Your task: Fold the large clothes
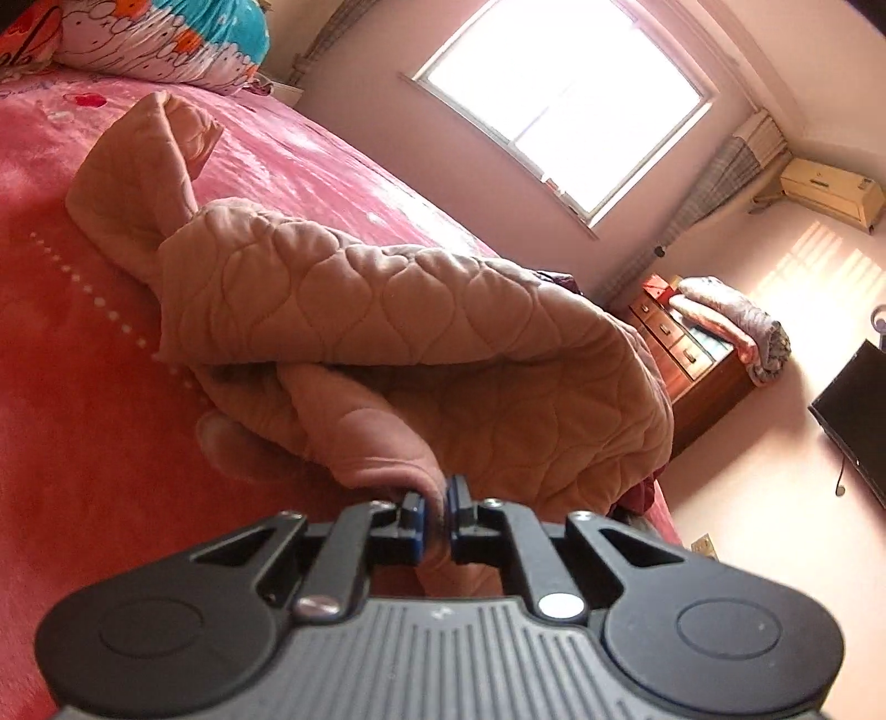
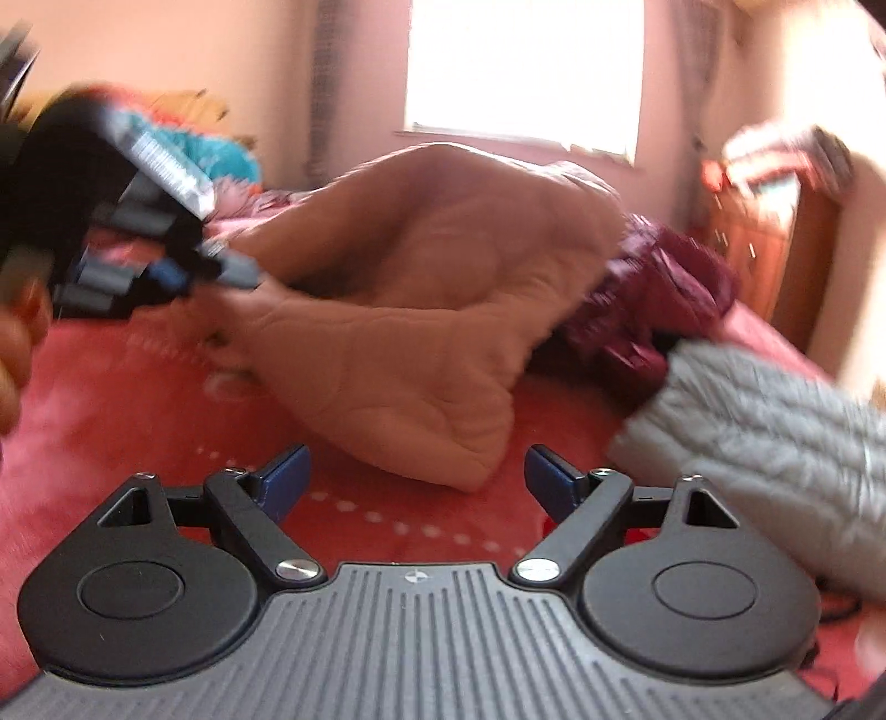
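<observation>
A large peach quilted garment (image 1: 387,332) lies crumpled on the pink bedspread (image 1: 83,387). My left gripper (image 1: 436,518) is shut on a fold at its near edge, the cloth pinched between the blue pads and lifted a little. In the blurred right wrist view the same garment (image 2: 421,310) sits mid-bed, and the left gripper (image 2: 221,271) shows at the left, clamped on its corner. My right gripper (image 2: 415,479) hovers open over the bedspread (image 2: 138,399), just short of the garment's near corner, nothing between its fingers.
A dark red shiny garment (image 2: 653,299) lies to the right of the peach one. A grey knit piece (image 2: 764,443) sits at the right. Patterned pillows (image 1: 166,39) rest at the head of the bed. A wooden dresser (image 1: 692,360) and a black screen (image 1: 858,410) stand past the bed's edge.
</observation>
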Demonstrator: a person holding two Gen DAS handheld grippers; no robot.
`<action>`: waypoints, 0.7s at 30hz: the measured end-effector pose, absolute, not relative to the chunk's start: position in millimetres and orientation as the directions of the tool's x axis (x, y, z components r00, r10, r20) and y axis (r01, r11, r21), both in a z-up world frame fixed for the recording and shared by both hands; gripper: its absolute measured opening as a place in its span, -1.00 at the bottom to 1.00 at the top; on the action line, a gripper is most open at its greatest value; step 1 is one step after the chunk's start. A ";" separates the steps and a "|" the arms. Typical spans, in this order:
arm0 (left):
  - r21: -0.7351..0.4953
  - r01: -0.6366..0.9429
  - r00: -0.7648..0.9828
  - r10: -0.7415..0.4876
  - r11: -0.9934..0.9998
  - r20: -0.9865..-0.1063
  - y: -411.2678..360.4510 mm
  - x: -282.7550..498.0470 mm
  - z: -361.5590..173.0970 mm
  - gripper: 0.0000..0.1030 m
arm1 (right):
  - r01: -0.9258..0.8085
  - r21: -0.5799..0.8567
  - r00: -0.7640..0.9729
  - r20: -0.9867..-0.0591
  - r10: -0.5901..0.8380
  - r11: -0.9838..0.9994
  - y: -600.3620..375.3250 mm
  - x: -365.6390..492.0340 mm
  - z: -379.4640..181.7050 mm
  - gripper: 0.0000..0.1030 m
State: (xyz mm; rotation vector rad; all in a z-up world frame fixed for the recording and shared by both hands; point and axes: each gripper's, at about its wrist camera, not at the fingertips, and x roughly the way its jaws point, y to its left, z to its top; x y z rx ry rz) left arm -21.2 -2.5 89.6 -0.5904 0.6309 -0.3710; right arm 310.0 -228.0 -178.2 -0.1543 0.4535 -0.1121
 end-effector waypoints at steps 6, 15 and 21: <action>-0.596 0.200 0.726 -0.526 0.778 -0.443 -2.6 -14.8 91.7 -0.92 | 0.071 -0.310 0.910 -0.368 -0.189 0.948 -208.7 339.3 -188.5 0.83; -0.609 0.250 0.682 -0.583 0.753 -0.441 3.1 0.5 87.9 -0.92 | 0.054 -0.498 0.931 -0.288 -0.224 0.865 -185.4 380.3 -207.6 0.82; -0.621 0.268 0.653 -0.613 0.737 -0.446 8.9 0.8 78.7 -0.91 | 0.049 -0.539 0.937 -0.268 -0.226 0.841 -178.4 397.3 -217.7 0.83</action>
